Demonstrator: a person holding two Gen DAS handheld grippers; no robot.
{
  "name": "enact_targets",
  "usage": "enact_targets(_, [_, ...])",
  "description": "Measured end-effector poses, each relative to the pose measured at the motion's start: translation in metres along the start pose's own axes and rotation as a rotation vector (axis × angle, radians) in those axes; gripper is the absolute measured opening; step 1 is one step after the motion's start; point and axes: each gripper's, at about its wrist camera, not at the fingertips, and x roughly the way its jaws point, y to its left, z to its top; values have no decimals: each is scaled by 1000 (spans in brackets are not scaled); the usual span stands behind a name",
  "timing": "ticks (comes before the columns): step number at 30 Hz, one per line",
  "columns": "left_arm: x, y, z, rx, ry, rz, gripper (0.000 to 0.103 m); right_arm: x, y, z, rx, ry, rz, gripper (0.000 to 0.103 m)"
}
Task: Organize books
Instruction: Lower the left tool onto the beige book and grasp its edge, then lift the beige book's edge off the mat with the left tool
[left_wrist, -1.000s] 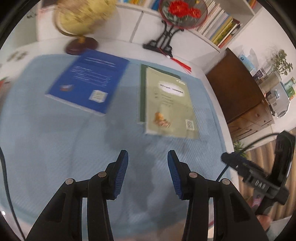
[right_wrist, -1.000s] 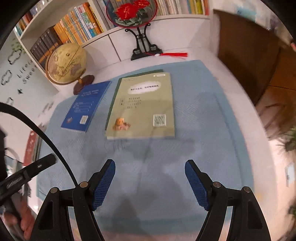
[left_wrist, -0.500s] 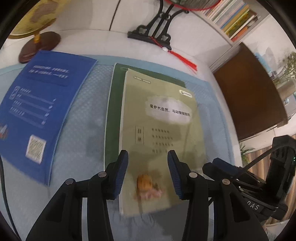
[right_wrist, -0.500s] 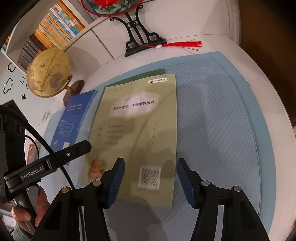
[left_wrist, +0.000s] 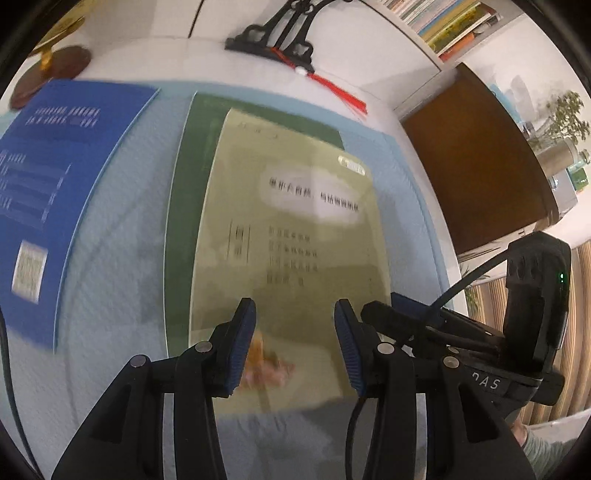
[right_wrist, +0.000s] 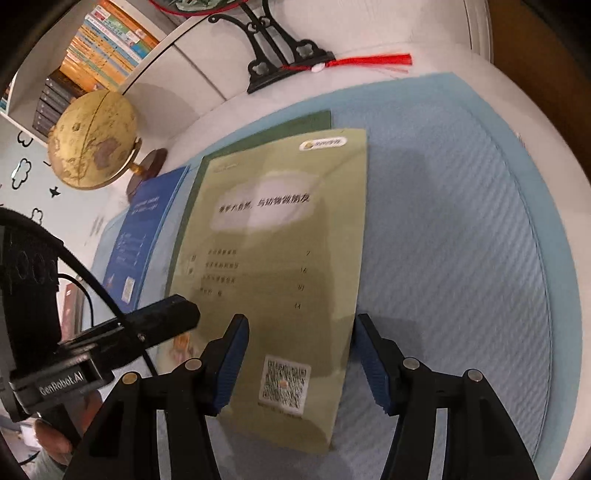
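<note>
An olive-green book (left_wrist: 295, 240) lies face up on a dark green book (left_wrist: 184, 221), whose left and far edges stick out from under it. A blue book (left_wrist: 55, 192) lies flat to their left. My left gripper (left_wrist: 293, 332) hovers open over the olive book's near edge, by the cartoon picture. My right gripper (right_wrist: 301, 343) is open too, and its jaws straddle the QR-code corner of the olive book (right_wrist: 280, 240) with nothing gripped. The left gripper (right_wrist: 162, 321) sits close beside it. The dark green book (right_wrist: 295, 123) and blue book (right_wrist: 144, 236) show behind.
The books rest on a light blue mat (right_wrist: 461, 221) on a white table. A globe (right_wrist: 92, 140), a black fan stand (right_wrist: 280, 55) with a red tassel (right_wrist: 369, 61) and a bookshelf (right_wrist: 103, 44) stand at the back. A brown cabinet (left_wrist: 480, 166) is on the right.
Both grippers have come forward and down from the bare mat to the olive book's near edge. The right jaws have narrowed. The books have not moved.
</note>
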Motion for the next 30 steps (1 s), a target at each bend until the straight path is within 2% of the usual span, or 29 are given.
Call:
enact_targets(4, [-23, 8, 4, -32, -105, 67, 42, -11, -4, -24, 5, 5, 6, 58])
enact_targets(5, [-24, 13, 10, -47, -109, 64, 42, -11, -5, -26, 7, 5, 7, 58])
enact_targets(7, [-20, 20, 22, -62, -93, 46, 42, -12, -5, -26, 5, 9, 4, 58])
enact_targets(10, [3, 27, 32, -47, -43, 90, 42, -11, -5, -22, 14, 13, 2, 58])
enact_targets(11, [2, 25, 30, -34, -72, 83, 42, -10, -5, -20, 15, 13, 3, 58])
enact_targets(13, [3, 22, 27, -34, -52, 54, 42, -6, -4, -17, 5, 13, 3, 58])
enact_targets(15, [3, 18, 19, -43, -46, 50, 42, -5, -3, -16, -9, 17, 1, 63])
enact_targets(18, [-3, 13, -1, -41, -24, 61, 42, -8, -6, -17, -1, 30, 17, 63])
enact_targets(22, [-9, 9, -48, -32, 41, 56, 42, -19, -11, -34, -6, 60, 33, 64])
enact_targets(24, [-14, 7, -72, -36, 51, 44, 42, -22, -11, -47, -32, 87, 33, 67])
enact_targets(27, [-20, 5, -98, -70, 44, 45, 42, -29, -5, -71, -86, 107, 38, 76])
enact_targets(30, [-24, 8, -105, -102, 18, 62, 42, -35, -6, -83, -54, 129, 87, 78])
